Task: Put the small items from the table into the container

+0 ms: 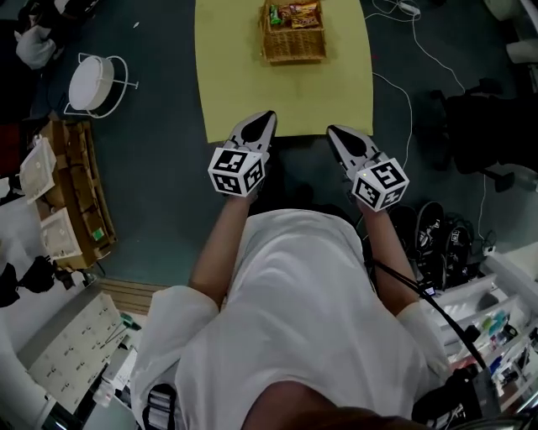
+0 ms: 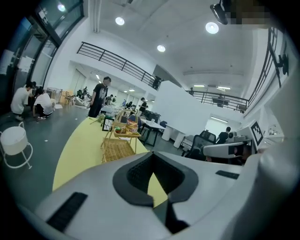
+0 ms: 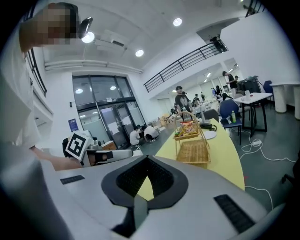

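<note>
Setting: a person in a white shirt (image 1: 294, 319) stands at the near end of a long yellow desk (image 1: 235, 76) in a large open hall with a dark floor (image 1: 160, 168).
Left tool (image 1: 264, 119): held low and centre-left in the head view, its tip just over the desk's near edge. In its own view the jaws (image 2: 153, 157) are clenched together with nothing between them.
Right tool (image 1: 336, 133): beside the left one and apart from it, centre-right in the frame, its tip at the same edge of the desk. Its jaws (image 3: 146, 158) are likewise clenched and hold nothing.
Basket (image 1: 292, 44): a wicker container at the top centre of the head view, at the far end of the desk and well apart from both tools. The tool views show it with an arched handle and a raised upper tray.
Snack packets (image 1: 296, 14): bright wrappers lying in the basket, at its far side. In the tool views they sit in the upper tray (image 2: 123, 130) (image 3: 187, 127).
Left of the desk: a white round stool (image 1: 94, 82) on the floor, upper left, with wooden shelves (image 1: 80, 193) below it.
Right of the desk: white cables (image 1: 420, 59) trailing across the floor.
Background: several people stand and sit further down the hall.
</note>
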`<state>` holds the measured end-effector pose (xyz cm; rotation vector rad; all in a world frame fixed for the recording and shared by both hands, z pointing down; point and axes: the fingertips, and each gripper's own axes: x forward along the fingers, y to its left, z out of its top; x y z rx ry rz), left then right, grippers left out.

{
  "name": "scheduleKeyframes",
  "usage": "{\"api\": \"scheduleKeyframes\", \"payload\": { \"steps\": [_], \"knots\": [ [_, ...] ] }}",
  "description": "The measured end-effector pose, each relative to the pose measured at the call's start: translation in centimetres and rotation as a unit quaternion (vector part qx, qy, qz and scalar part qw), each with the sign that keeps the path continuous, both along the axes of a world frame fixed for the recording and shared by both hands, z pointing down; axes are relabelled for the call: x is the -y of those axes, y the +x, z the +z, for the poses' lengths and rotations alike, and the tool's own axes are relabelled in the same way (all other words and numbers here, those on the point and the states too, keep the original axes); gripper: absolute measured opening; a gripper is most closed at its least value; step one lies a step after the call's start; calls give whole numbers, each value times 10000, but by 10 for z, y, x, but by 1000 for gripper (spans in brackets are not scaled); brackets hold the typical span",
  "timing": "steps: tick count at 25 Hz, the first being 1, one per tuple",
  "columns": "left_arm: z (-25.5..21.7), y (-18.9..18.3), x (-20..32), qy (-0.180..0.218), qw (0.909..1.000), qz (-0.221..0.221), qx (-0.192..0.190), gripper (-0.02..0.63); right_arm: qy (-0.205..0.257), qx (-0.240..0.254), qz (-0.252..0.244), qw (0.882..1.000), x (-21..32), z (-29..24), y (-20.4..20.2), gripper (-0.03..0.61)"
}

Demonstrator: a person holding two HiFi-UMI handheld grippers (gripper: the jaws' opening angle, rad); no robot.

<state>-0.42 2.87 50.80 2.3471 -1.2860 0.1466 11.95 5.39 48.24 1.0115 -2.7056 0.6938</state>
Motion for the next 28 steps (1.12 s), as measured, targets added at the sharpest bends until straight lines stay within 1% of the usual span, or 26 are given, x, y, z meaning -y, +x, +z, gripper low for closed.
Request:
{"api": "scheduleKeyframes", "payload": {
  "steps": [4, 7, 9, 12, 14, 16, 18, 23, 28],
  "knots": [
    [-26, 20, -41, 357, 9992, -159, 58, 8, 251, 5, -349, 9991, -35, -20, 10, 14],
    [-38, 24, -66, 483, 9984, -261, 114, 8, 361, -38, -551, 9978, -53, -24, 9, 14],
    [-49, 24, -82, 565, 9979, -252, 177, 8, 400, 18, -680, 9969, -62, -27, 5, 14],
    [-70, 15, -106, 736, 9969, -137, 238, 8, 515, 193, -915, 9943, -78, -33, -15, 14],
    [-83, -7, -123, 847, 9958, -102, 326, 8, 601, 265, -1002, 9928, -89, -39, -41, 14],
    [-95, -29, -136, 921, 9949, -109, 397, 8, 661, 338, -1030, 9919, -100, -47, -65, 14],
    [-104, -40, -144, 968, 9945, -77, 379, 8, 750, 377, -1034, 9911, -109, -58, -79, 14],
    [-114, -32, -155, 1047, 9938, 294, 251, 8, 908, 294, -934, 9910, -115, -73, -91, 14],
    [-125, -45, -154, 1268, 9903, 527, 208, 8, 1039, -66, -524, 9932, -114, -82, -105, 14]
  ]
}}
